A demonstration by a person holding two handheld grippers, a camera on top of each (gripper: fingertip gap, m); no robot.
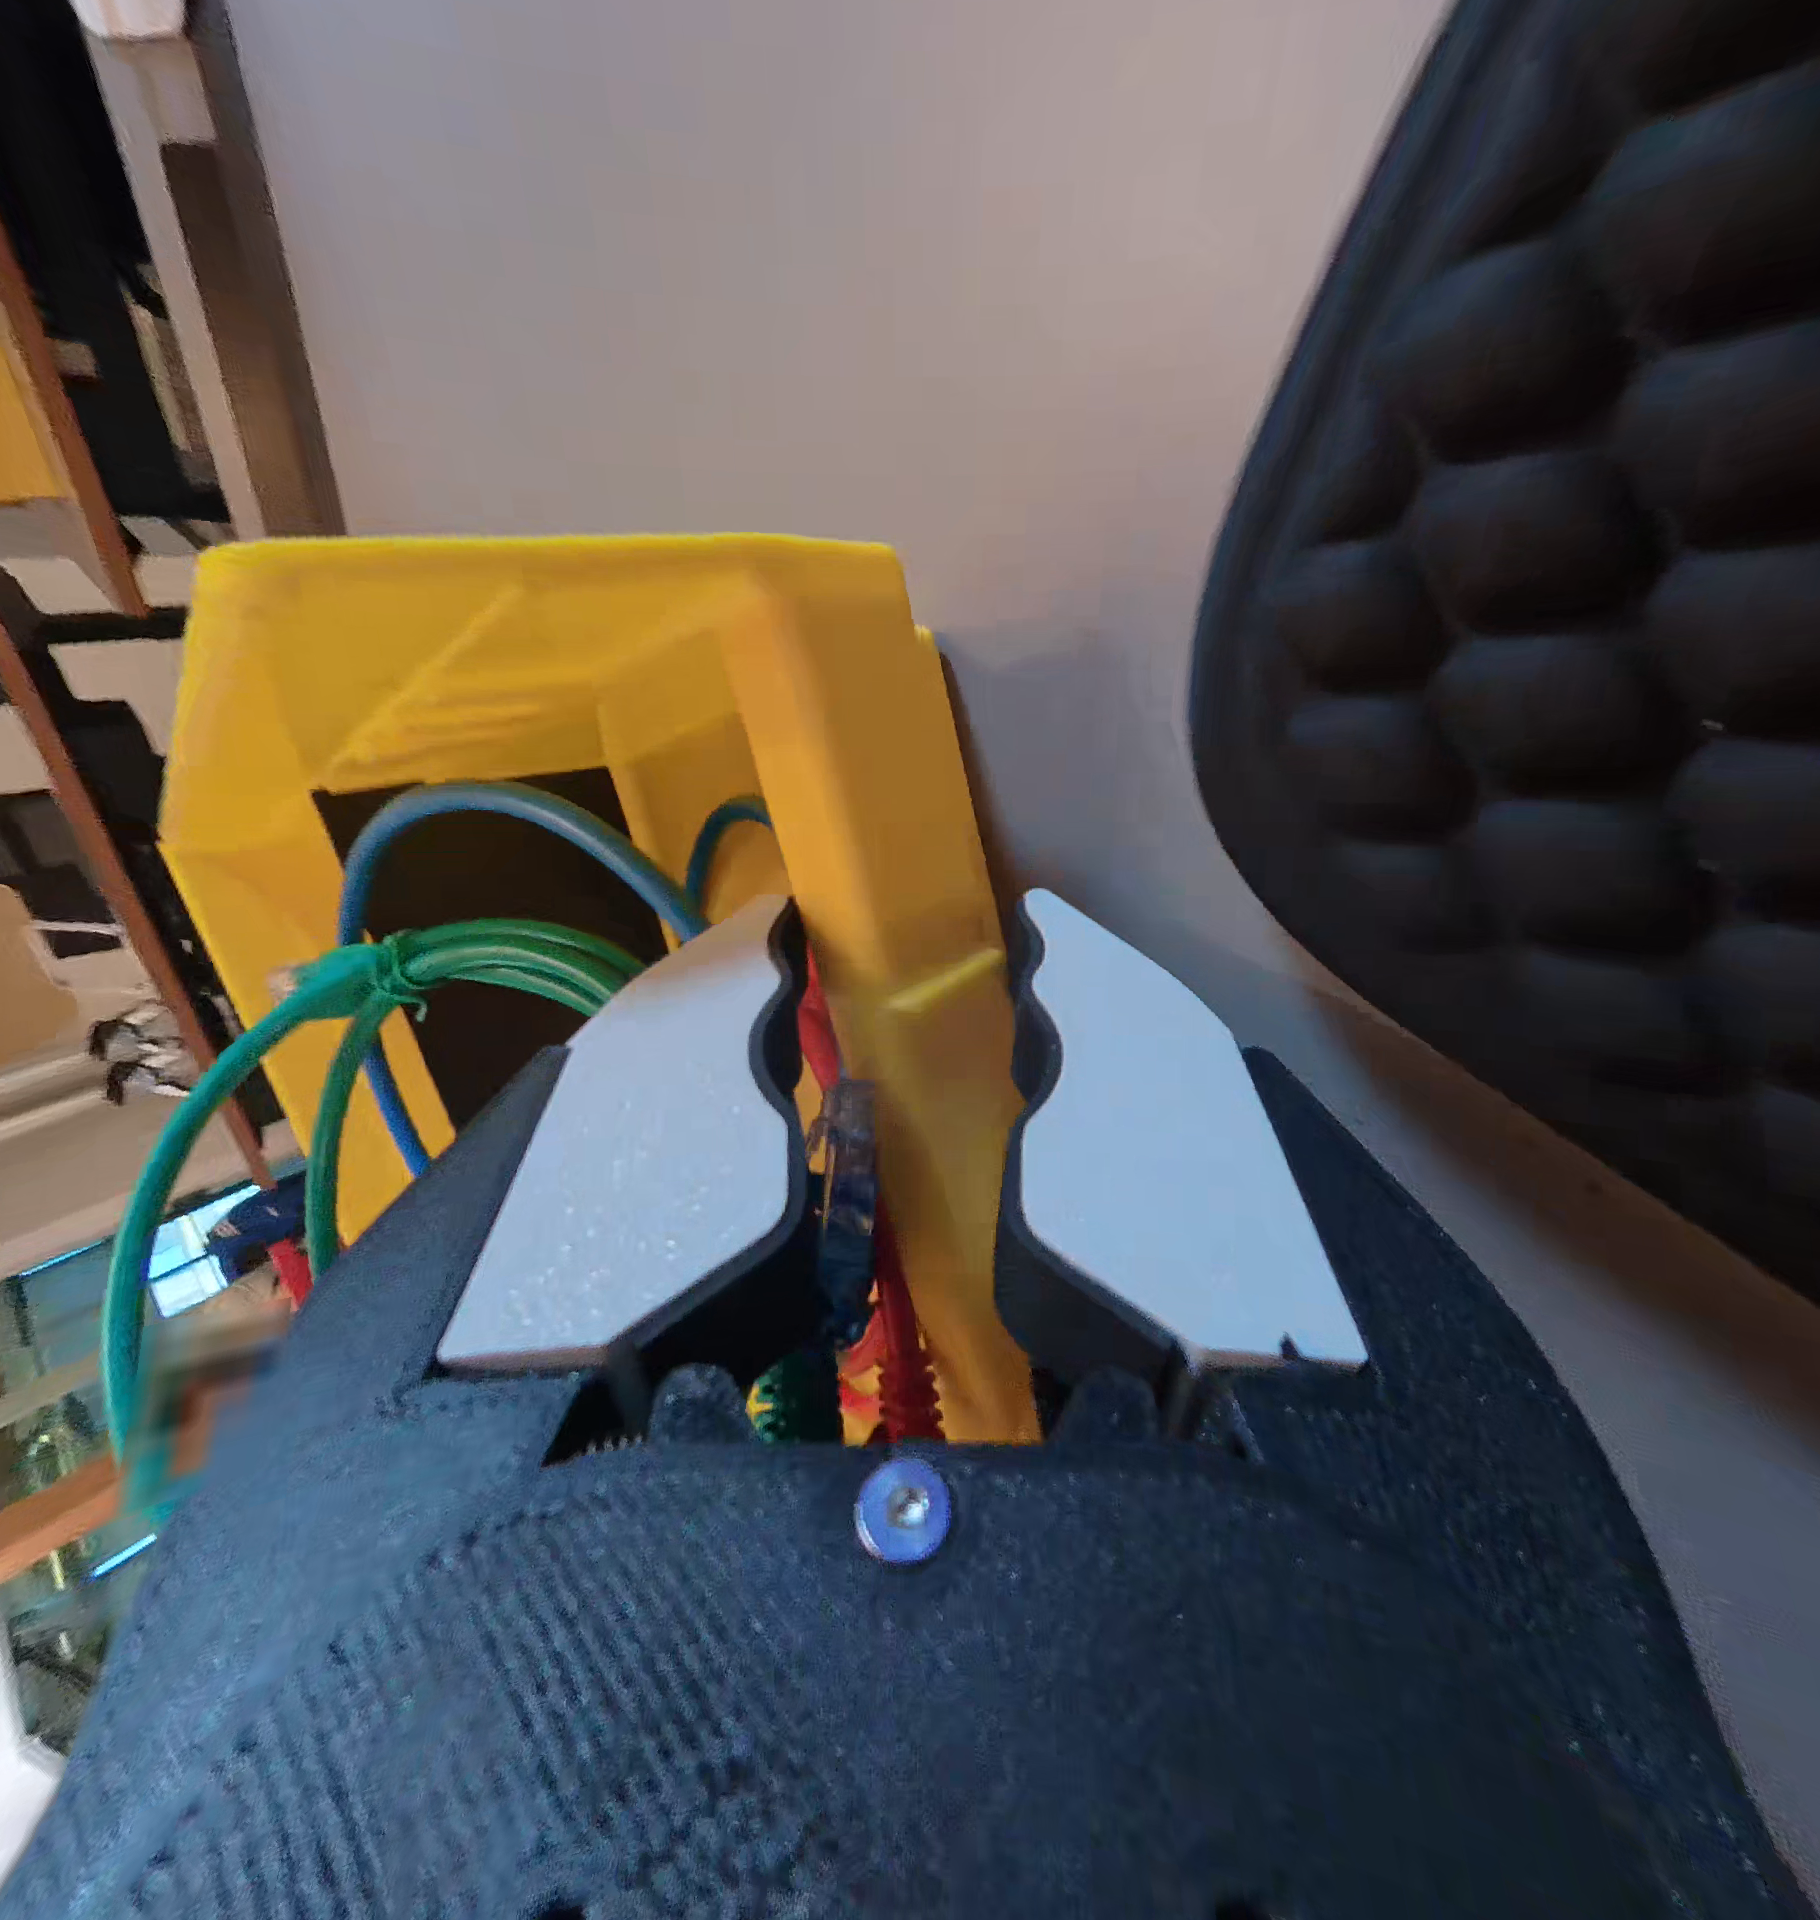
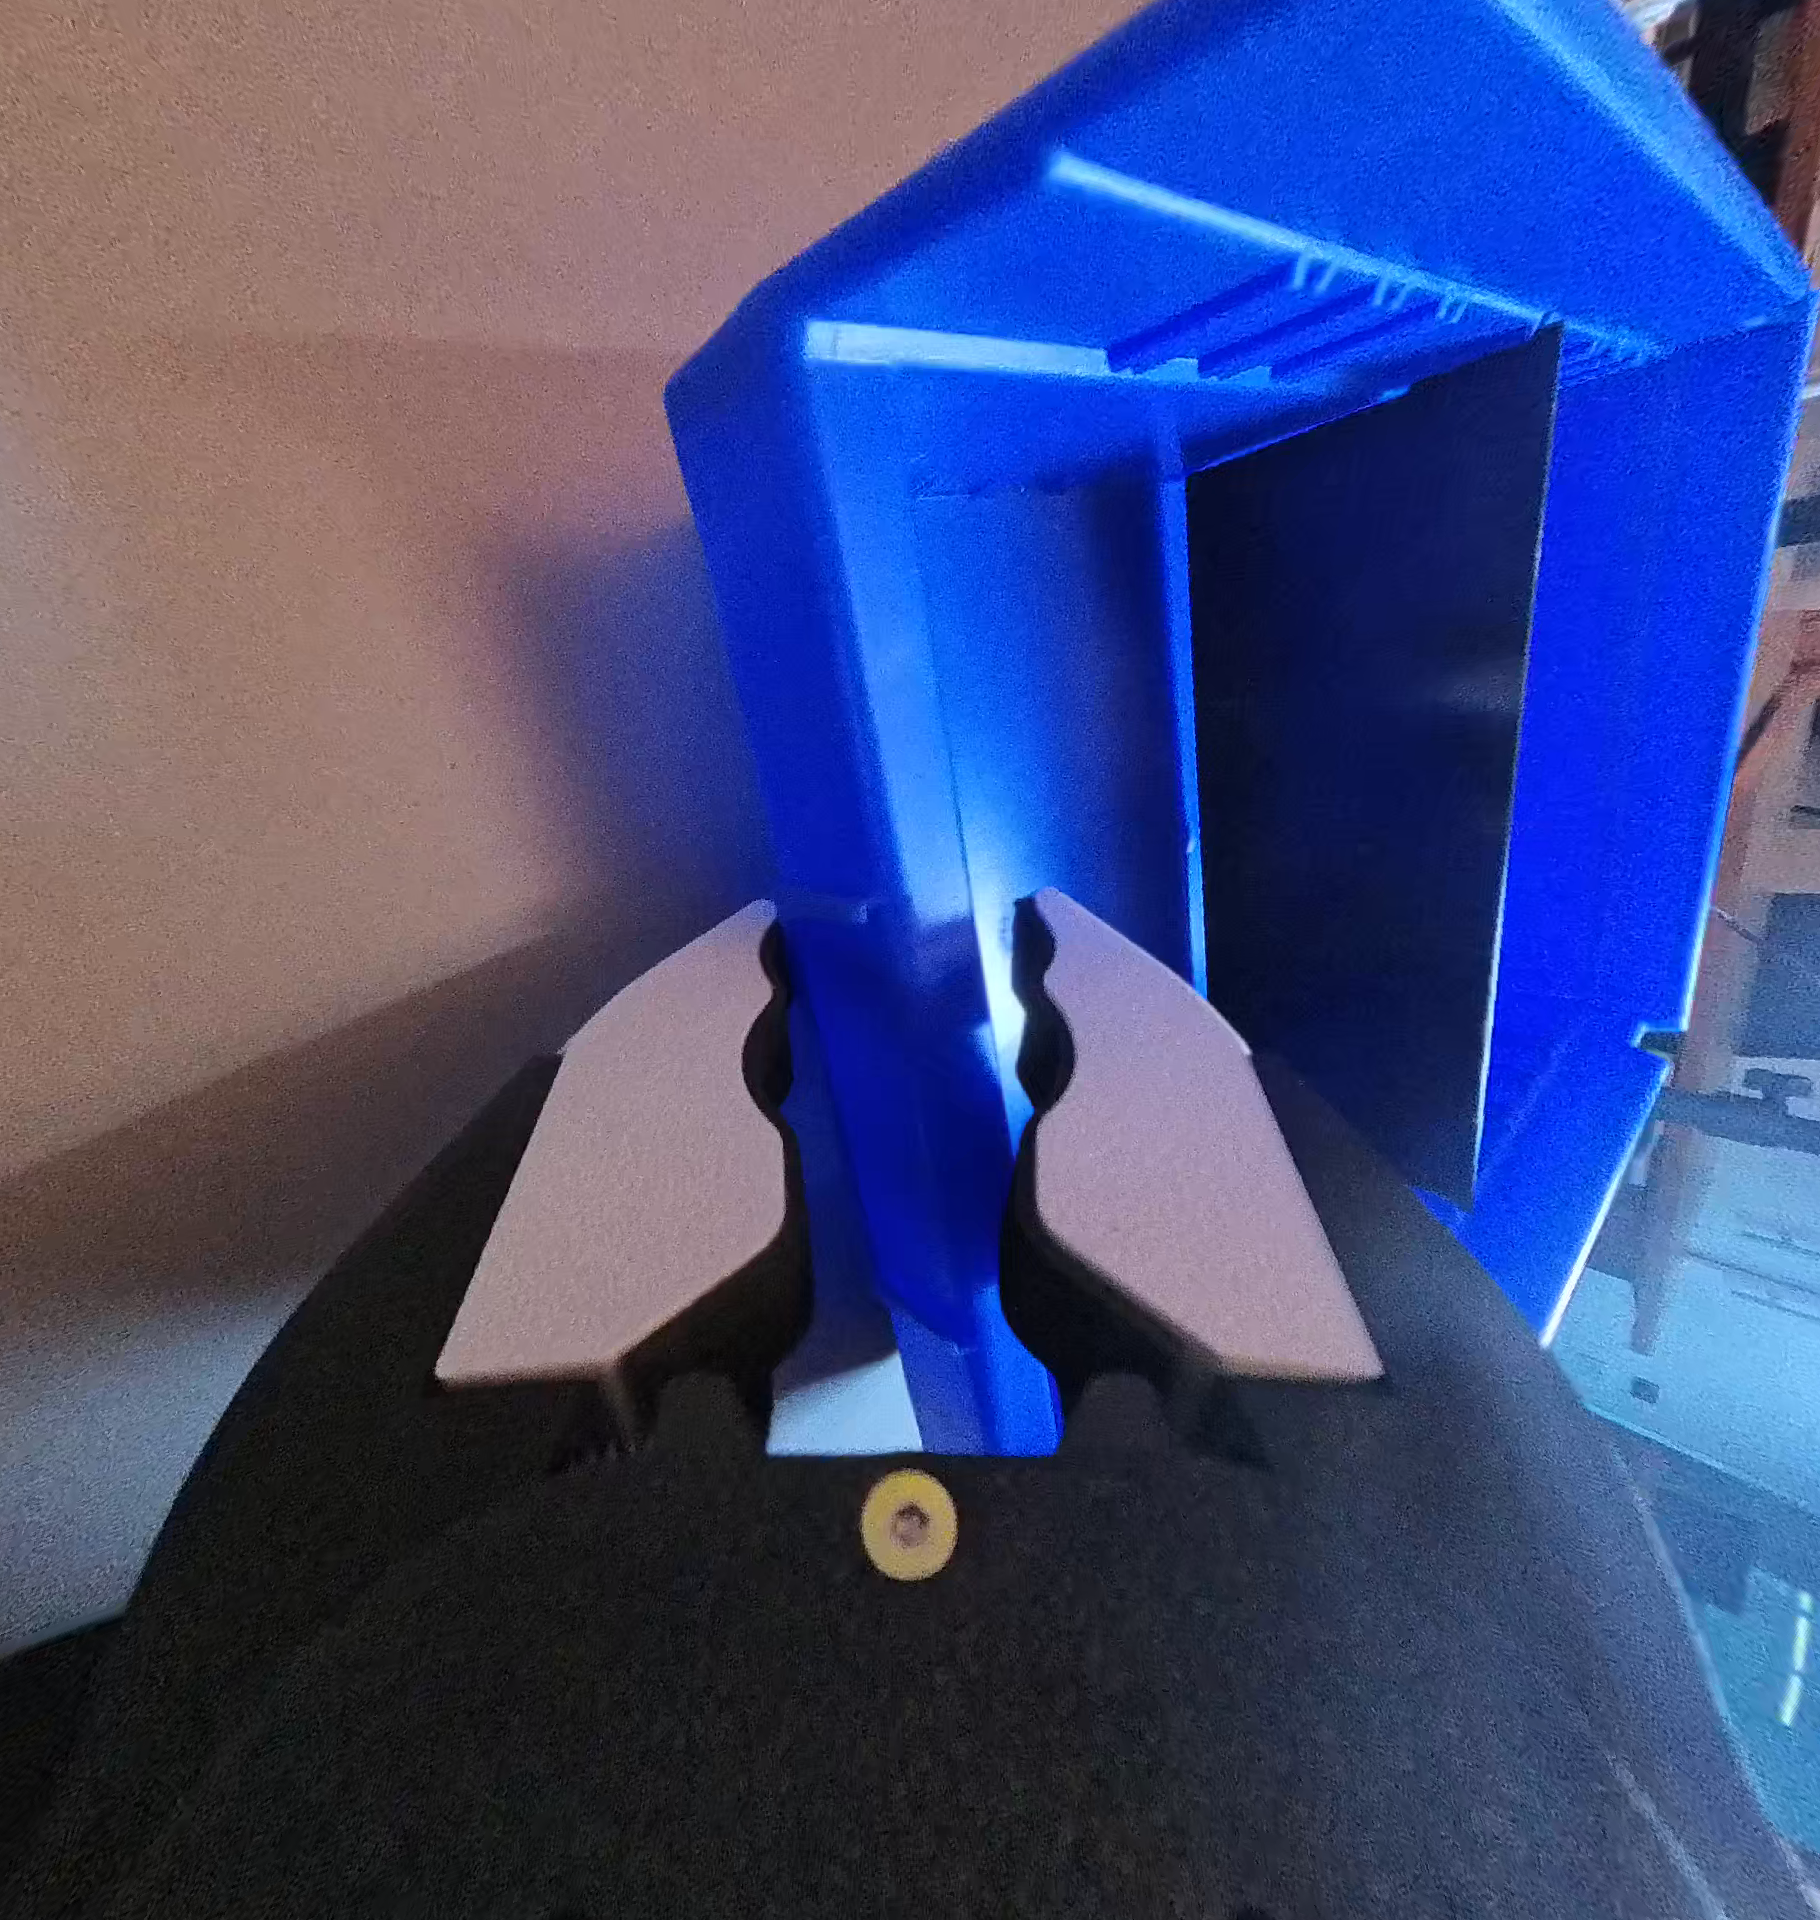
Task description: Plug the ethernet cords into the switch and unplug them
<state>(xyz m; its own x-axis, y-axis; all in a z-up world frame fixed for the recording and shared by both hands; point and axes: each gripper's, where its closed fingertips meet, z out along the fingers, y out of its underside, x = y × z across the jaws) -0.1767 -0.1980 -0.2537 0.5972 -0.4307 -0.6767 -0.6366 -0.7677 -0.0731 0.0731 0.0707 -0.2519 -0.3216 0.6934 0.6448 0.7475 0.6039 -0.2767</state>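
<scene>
In the left wrist view my left gripper (image 1: 906,935) is shut on the side wall of a yellow bin (image 1: 532,623), which it holds tilted. Inside the bin lie ethernet cords: a tied green bundle (image 1: 210,1091), a blue cord (image 1: 490,821) and a red cord (image 1: 818,1023) with a clear plug (image 1: 846,1117) next to my left finger. In the right wrist view my right gripper (image 2: 901,935) is shut on the side wall of a blue bin (image 2: 1301,208), also tilted; I see nothing inside it. No switch is in view.
A black padded chair back (image 1: 1612,623) stands close on the right of the yellow bin, before a pale wall (image 1: 781,260). Wooden shelving (image 1: 54,520) is at the far left. Wooden furniture (image 2: 1810,727) and a glass surface (image 2: 1716,1403) lie to the right of the blue bin. Spacing between my two grippers at the tips: around 35 centimeters.
</scene>
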